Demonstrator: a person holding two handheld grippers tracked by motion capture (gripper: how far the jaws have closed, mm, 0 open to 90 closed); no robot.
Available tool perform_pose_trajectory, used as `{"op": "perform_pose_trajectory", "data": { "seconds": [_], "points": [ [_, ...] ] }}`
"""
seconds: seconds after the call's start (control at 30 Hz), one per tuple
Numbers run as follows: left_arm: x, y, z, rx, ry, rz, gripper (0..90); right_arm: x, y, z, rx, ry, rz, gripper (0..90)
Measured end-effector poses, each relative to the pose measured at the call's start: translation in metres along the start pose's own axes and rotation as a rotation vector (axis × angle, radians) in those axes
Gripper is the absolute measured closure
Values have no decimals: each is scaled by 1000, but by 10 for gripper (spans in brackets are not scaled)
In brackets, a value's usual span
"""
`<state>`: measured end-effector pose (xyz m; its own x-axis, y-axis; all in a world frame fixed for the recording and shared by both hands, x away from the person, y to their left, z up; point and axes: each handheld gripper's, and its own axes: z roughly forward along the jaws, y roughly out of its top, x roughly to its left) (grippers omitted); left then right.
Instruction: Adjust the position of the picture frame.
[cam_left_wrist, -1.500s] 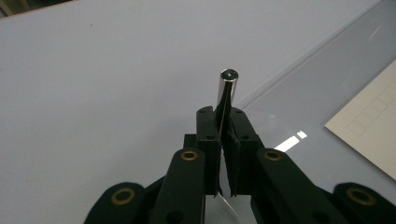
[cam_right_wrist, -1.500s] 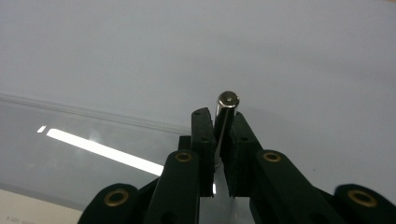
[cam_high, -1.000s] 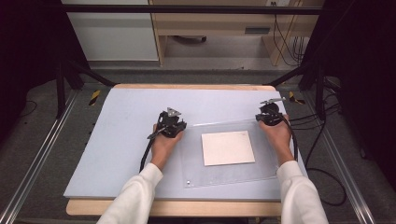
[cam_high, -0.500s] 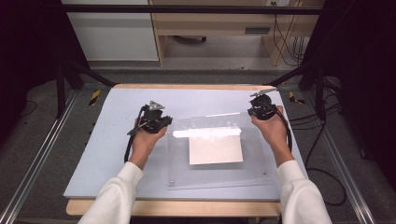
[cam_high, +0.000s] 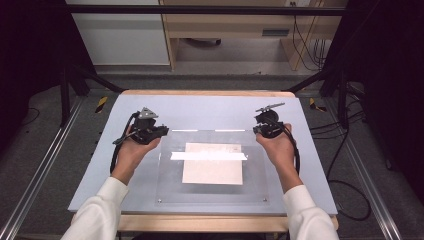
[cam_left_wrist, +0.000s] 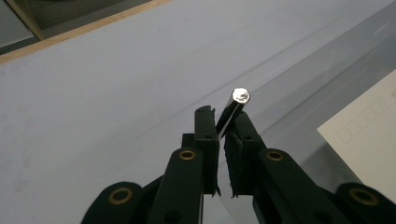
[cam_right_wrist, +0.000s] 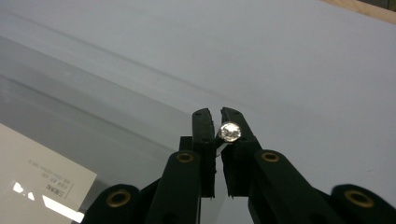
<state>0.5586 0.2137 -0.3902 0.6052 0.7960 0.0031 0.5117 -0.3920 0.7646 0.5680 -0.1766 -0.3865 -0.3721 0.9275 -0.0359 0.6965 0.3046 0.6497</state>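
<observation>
Both grippers, left (cam_high: 161, 131) and right (cam_high: 257, 129), fingers pinching the clear sheet's (cam_high: 212, 192) far-corner studs, had lifted that edge higher off the table (cam_high: 210, 107); paper (cam_high: 212, 170) stayed put.

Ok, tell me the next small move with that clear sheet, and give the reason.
Probably keep tilting the clear sheet up evenly on its near edge. The left gripper and right gripper are each shut on a silver corner post at the far corners, and the near edge sits low by the table. The paper lies under the sheet, so it isn't reachable yet.
</observation>
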Motion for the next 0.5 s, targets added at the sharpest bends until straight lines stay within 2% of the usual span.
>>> {"op": "perform_pose_trajectory", "data": {
  "seconds": [0.3,0.5],
  "points": [
    [6,-11,7,23,-16,-14,829,9,-9,7,16,2,-12,851],
    [12,-19,18,35,-9,-34,826,11,-12,20,30,9,-23,848]
  ]
}}
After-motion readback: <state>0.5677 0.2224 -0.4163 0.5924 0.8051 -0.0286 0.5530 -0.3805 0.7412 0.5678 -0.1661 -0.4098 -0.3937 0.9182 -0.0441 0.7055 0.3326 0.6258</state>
